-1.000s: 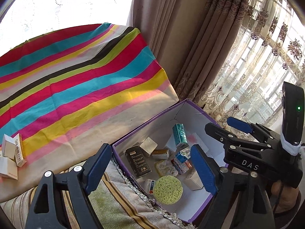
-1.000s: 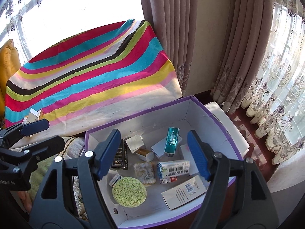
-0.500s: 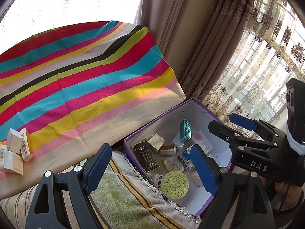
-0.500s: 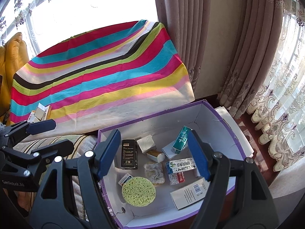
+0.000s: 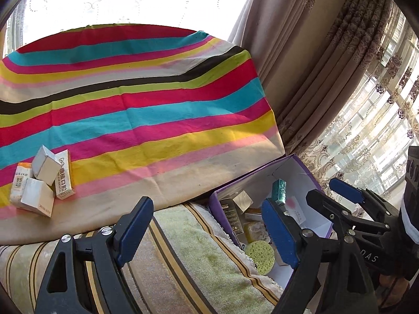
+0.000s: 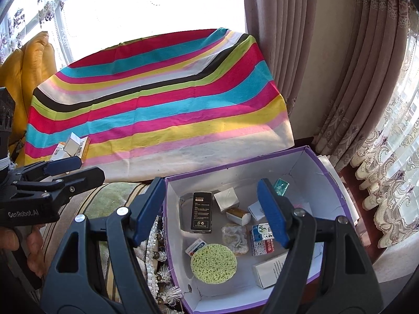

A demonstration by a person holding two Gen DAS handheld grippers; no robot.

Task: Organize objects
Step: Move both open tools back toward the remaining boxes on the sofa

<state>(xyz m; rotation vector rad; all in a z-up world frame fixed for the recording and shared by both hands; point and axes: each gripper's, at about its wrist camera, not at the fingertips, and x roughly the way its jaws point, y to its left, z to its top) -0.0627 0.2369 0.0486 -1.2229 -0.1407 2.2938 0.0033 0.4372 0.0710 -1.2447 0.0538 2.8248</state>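
Striped cloth: covers the counter; runs behind the purple box, up toward the window.
Towel: green and beige with brown stripes, fringed edge touching the box's left wall.
Purple box: white inside, open top, just below the cloth's near edge, right of the towel.
Left tool: blue pads spread wide, nothing between them; over the towel, left of the box.
Right tool: pads spread, nothing pinched; over the box's near left part.
Carton cluster: 4 small white cartons, touching one another, on the cloth well left of the box.
Black carton: flat on the box floor, left side.
Green sponge: round, box floor, near edge, below the black carton.
White carton: lying at the box's near right corner.
Teal carton: tilted, toward the box's far wall.
Silver carton: just right of the black carton's top.
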